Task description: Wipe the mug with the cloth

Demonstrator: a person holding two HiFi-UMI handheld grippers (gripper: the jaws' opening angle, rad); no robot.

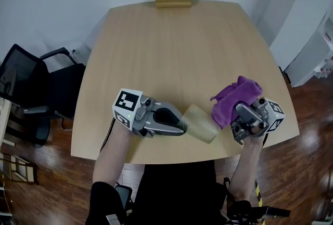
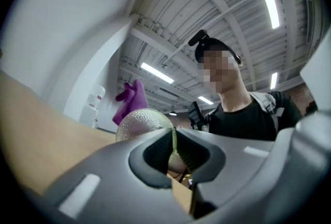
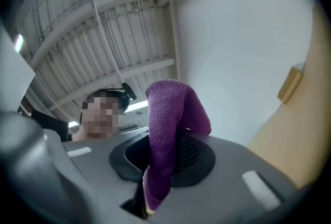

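Head view: left gripper (image 1: 182, 127) tight on mug (image 1: 201, 123), right gripper (image 1: 237, 113) tight on cloth (image 1: 235, 97)

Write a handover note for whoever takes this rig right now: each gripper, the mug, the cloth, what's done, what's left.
Left gripper: shut on the mug, fingers pinching its wall at the rim; the mug is tipped sideways over the near edge of the table.
Right gripper: shut on the purple cloth, which is bunched up just right of the mug; contact can't be confirmed.
Done: both items are gripped and brought together.
Left: rub the cloth over the mug, then set both down.
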